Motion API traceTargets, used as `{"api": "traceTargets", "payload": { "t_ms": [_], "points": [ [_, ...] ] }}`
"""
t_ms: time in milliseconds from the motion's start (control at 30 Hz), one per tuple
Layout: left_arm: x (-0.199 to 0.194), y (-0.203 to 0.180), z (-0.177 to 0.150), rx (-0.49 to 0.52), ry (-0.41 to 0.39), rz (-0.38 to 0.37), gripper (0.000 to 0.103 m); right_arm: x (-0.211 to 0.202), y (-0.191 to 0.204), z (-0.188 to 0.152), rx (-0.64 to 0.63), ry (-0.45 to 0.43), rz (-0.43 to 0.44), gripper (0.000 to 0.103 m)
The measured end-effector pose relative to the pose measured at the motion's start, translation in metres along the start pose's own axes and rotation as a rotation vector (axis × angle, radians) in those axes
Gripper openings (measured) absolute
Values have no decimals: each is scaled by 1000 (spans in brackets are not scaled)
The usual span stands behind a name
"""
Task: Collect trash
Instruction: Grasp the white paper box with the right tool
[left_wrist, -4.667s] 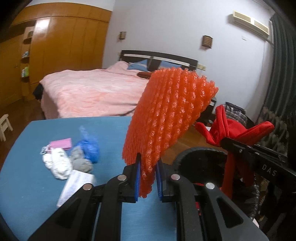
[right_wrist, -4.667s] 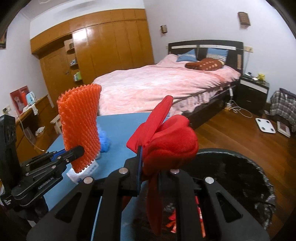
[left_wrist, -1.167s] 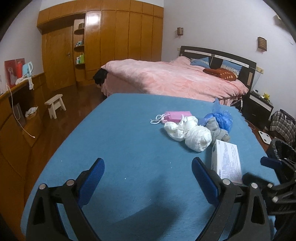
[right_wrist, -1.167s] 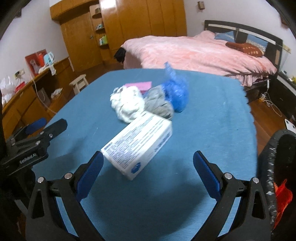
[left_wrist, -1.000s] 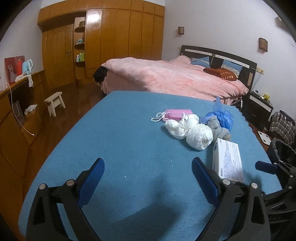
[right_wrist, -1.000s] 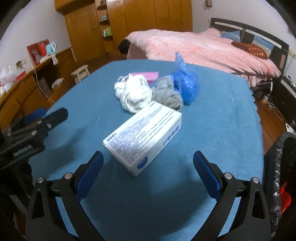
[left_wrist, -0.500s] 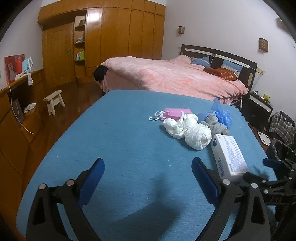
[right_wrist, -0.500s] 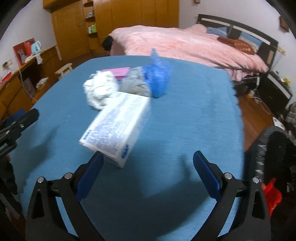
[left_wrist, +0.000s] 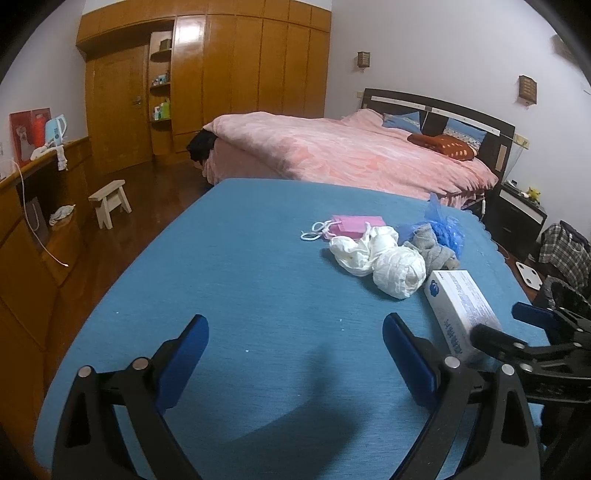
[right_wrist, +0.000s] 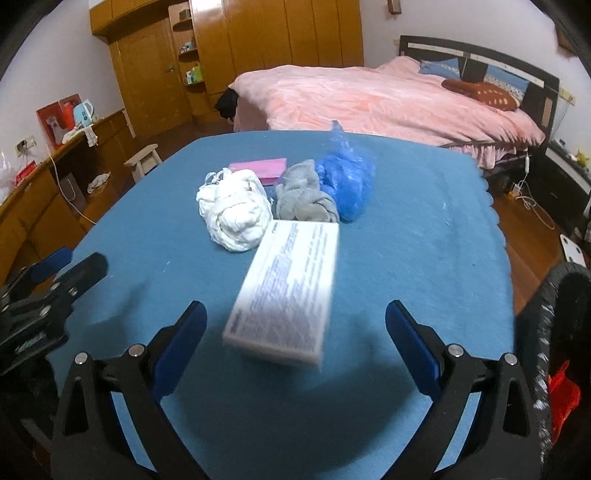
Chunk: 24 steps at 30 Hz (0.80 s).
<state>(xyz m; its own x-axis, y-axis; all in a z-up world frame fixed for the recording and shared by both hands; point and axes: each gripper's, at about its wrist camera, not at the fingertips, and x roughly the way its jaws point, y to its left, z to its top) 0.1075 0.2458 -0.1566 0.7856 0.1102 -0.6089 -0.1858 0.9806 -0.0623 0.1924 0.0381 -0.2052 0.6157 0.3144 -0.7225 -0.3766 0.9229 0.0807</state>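
We hold both grippers over the blue table (left_wrist: 258, 295), empty. Our left gripper (left_wrist: 295, 345) has its fingers wide apart above bare cloth. Our right gripper (right_wrist: 295, 332) is spread too, with the white box (right_wrist: 286, 291) lying flat on the table between its fingers, not touching them. Just beyond the box: white wad (right_wrist: 234, 214), grey rag (right_wrist: 304, 197), blue bag (right_wrist: 347, 181), pink packet (right_wrist: 258, 168). Black bin (right_wrist: 554, 332) at the table's right edge with red trash (right_wrist: 561, 397) inside

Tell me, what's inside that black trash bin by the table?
Only a bit shows: something red sits inside the black trash bin. The rim and the picture's edge hide the rest.
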Motion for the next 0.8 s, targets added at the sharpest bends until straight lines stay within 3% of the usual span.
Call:
{"api": "traceTargets", "payload": {
  "t_ms": [167,267,400,500,800],
  "points": [
    [2,5,1,-10,-3,6,93,13,3,8,21,5,-49,93],
    [3,6,0,-15,-1,5,93,21,4,8,13,33,-57,77],
    [4,6,0,-12,-2,3,93,28,3,7,28,65,-46,77],
    [5,5,0,-9,-1,0,93,31,4,6,21,88,-3,61],
    [3,-9,1,8,4,-18,93,9,-13,0,63,88,11,58]
  ]
}}
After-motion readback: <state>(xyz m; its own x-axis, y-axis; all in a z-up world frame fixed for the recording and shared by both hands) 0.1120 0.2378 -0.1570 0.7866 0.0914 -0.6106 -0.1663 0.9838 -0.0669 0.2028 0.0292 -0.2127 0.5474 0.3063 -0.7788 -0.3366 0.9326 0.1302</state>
